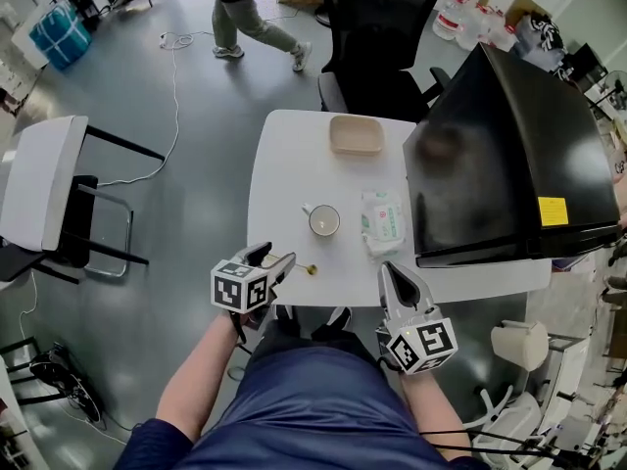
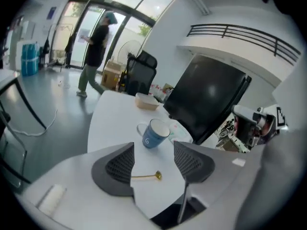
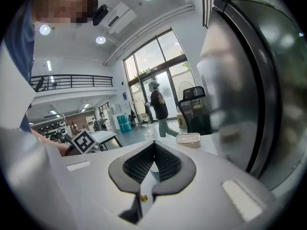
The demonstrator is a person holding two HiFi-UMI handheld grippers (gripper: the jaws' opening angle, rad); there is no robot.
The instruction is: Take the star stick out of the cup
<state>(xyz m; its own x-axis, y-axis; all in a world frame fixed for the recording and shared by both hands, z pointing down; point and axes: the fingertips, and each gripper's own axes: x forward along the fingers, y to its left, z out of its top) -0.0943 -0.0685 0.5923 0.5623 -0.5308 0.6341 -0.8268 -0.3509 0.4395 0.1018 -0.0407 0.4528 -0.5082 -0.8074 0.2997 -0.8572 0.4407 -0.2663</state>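
The star stick (image 2: 146,177) lies loose on the white table (image 1: 284,164), just ahead of the left gripper's (image 2: 154,152) tips and near the table's edge, so a careless sweep there could flick it to the floor. That gripper angles downward, jaws wide apart, gripping nothing. The blue cup (image 2: 155,134) stands farther ahead. The right gripper (image 3: 154,150) sits almost level, jaws closed, empty.

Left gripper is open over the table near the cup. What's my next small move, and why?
Probably draw the left gripper back clear. The star stick already lies flat on the table, outside the cup, and the open jaws grip nothing, so the job looks done.
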